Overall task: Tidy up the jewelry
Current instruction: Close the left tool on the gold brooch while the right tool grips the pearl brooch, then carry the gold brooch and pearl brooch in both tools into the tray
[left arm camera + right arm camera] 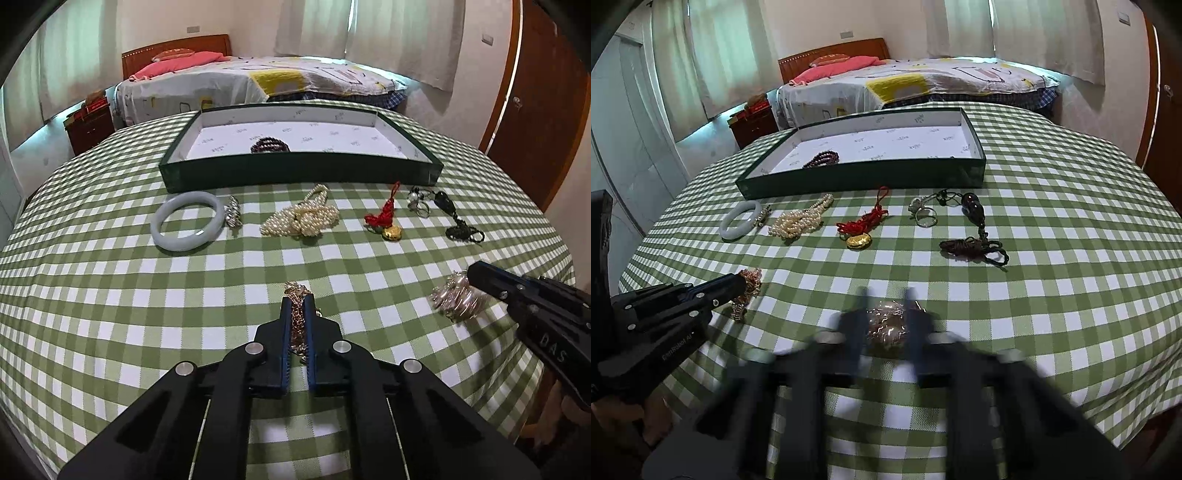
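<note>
My left gripper (pixel 297 300) is shut on a gold chain (pixel 296 325) that lies bunched on the checked tablecloth; the chain runs between both pads. In the right wrist view that left gripper (pixel 741 285) comes in from the left over the same chain (pixel 749 291). My right gripper (pixel 887 295) is blurred, and its two fingers close in on a shiny silver-pink bundle of bangles (pixel 888 326). From the left wrist view, the right gripper (pixel 471 272) touches this bundle (pixel 456 299) at the table's right side.
A green tray (pixel 299 171) at the back holds a dark bead bracelet (pixel 269 144). In front of it lie a jade bangle (pixel 188 225), a silver brooch (pixel 233 216), pearls (pixel 303 218), a red knot with gold pendant (pixel 384 221), rings (pixel 419 203) and a dark corded pendant (pixel 458 221).
</note>
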Motion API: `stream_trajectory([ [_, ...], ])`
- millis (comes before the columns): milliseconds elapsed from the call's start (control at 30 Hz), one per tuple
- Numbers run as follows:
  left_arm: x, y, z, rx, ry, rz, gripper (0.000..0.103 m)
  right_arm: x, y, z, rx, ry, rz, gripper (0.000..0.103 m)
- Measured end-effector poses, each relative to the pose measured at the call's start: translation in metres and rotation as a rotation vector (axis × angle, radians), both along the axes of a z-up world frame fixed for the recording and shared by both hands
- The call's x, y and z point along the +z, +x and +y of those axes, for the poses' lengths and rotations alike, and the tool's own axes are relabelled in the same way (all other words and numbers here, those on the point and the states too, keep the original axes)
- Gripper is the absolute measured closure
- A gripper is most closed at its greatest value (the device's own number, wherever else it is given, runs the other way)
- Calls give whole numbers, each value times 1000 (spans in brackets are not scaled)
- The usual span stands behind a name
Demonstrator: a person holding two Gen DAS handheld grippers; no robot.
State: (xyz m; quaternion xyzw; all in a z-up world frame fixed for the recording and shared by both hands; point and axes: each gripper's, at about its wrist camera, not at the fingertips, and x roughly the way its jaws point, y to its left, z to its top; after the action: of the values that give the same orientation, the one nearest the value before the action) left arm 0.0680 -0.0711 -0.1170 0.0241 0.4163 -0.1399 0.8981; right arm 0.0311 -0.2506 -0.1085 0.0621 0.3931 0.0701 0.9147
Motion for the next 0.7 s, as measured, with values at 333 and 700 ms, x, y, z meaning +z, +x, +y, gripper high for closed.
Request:
stream_trajectory([
  [333,-1,3,4,4,-11,5,96,1,-2,-5,-26,39,-5,52],
  [700,-3,3,6,9,-14,9,96,-15,5,12,32,-27,41,45],
])
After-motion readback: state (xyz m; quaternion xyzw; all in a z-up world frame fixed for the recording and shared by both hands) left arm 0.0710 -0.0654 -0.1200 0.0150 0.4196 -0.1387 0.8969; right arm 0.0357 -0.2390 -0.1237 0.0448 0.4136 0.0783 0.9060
